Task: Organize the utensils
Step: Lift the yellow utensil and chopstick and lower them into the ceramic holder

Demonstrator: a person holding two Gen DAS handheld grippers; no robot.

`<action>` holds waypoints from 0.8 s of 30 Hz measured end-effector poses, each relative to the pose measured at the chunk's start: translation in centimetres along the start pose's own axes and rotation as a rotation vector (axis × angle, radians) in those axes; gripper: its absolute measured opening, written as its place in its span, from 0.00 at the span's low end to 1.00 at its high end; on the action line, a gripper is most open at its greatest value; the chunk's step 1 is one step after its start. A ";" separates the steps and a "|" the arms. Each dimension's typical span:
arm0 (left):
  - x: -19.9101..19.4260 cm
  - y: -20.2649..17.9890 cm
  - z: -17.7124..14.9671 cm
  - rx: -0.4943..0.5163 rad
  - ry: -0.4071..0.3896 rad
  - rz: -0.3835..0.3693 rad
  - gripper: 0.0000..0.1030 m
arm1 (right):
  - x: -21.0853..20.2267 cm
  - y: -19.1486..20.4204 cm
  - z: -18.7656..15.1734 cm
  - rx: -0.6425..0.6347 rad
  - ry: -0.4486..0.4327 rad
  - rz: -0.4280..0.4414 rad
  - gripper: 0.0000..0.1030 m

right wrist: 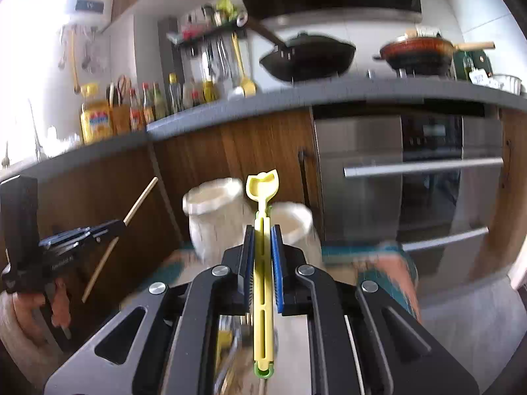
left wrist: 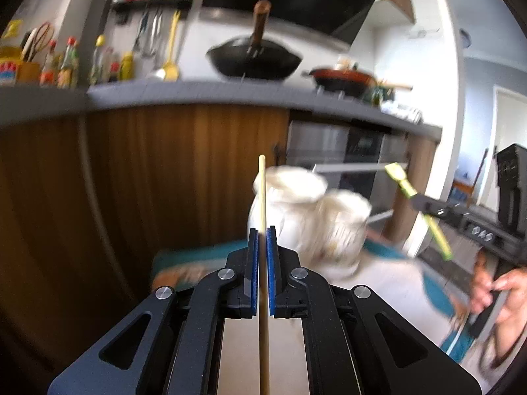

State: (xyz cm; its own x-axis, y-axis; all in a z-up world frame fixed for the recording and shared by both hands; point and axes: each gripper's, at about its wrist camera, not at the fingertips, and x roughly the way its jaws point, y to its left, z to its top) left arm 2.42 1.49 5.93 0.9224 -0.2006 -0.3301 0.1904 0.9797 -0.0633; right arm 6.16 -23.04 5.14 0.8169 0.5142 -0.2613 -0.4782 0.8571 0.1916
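two white jars (left wrist: 306,210) side by side ahead, contents hidden by blur.
left gripper (left wrist: 262,240) clamps a chopstick (left wrist: 262,194), right gripper (right wrist: 262,240) a yellow utensil (right wrist: 262,210); both point forward along the fingers.

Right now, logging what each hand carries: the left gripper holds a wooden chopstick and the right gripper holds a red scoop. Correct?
Not quite. The left gripper does hold a chopstick, but the right gripper grips a yellow scoop, not red, as the right wrist view shows.

two jars (left wrist: 306,217) side by side on mat (left wrist: 197,256) | oven (right wrist: 411,177) behind | wok (left wrist: 253,57) on counter (left wrist: 204,93) above
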 end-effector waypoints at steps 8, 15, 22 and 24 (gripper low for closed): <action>4.5 -0.9 5.8 -0.067 -0.100 -0.106 0.05 | 4.4 -2.2 3.6 0.123 -0.061 0.080 0.10; 9.2 -0.6 8.5 -0.140 -0.140 -0.118 0.05 | 9.6 -4.5 4.0 0.233 -0.027 0.129 0.10; 11.5 -0.6 9.8 -0.152 -0.215 -0.089 0.05 | 11.8 -5.5 3.5 0.247 -0.023 0.107 0.10; 12.5 -0.7 9.6 -0.143 -0.213 -0.064 0.05 | 12.1 -5.4 3.1 0.232 -0.009 0.095 0.10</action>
State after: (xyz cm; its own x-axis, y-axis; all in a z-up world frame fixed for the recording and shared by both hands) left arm 17.09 -1.77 10.92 0.9629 -0.2436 -0.1165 0.2150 0.9527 -0.2147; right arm 19.67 -21.53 3.86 0.7755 0.5905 -0.2234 -0.4668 0.7745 0.4269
